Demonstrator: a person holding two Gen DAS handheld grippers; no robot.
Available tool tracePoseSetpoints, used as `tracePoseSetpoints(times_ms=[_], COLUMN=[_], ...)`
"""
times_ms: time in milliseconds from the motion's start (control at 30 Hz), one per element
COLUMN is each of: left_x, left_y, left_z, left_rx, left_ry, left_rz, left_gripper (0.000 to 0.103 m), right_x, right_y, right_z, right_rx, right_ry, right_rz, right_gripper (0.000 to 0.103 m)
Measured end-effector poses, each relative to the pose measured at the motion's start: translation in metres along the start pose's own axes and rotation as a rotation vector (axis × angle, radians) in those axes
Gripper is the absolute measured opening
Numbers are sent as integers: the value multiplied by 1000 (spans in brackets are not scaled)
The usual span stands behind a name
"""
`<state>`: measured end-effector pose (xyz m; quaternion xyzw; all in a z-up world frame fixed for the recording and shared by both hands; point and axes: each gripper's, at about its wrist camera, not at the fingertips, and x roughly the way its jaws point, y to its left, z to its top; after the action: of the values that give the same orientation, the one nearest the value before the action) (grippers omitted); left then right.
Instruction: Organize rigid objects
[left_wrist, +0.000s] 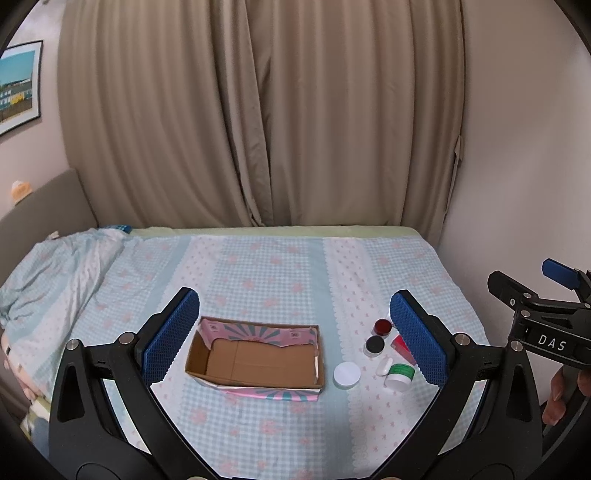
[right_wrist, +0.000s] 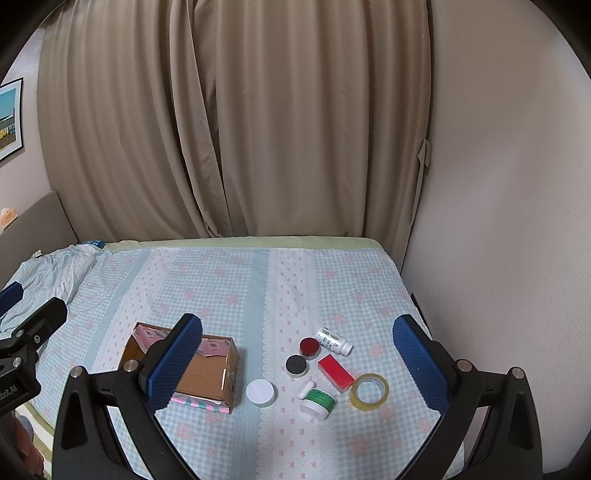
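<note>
An open, empty cardboard box lies on the bed. To its right lie a white-lidded jar, a black-lidded jar, a red-lidded jar, a red box, a green-labelled tub, a small white piece, a white bottle and a tape roll. My left gripper is open above the box. My right gripper is open above the small objects; it also shows in the left wrist view.
The bed has a blue checked sheet, with a crumpled quilt at the left. Beige curtains hang behind the bed. A wall borders the bed's right side.
</note>
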<state>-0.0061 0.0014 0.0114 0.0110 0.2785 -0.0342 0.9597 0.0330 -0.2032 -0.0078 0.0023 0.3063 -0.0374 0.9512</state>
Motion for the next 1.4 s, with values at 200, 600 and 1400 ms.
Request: tracePoseSetpoints(times_ms=[200, 600, 1400], left_x=[2, 7, 142], left_y=[1, 4, -59], left_z=[1, 2, -87], left_rx=[-3, 2, -126], left_ry=[0, 4, 220], left_rz=[-4, -15, 125], left_gripper=[102, 102, 102], right_x=[0, 1, 131], right_y=[0, 3, -74], right_z=[0, 1, -9], right_rx=[2, 2, -95], right_ry=[2, 8, 186], right_rz=[2, -1, 55], right_gripper=[103, 103, 103])
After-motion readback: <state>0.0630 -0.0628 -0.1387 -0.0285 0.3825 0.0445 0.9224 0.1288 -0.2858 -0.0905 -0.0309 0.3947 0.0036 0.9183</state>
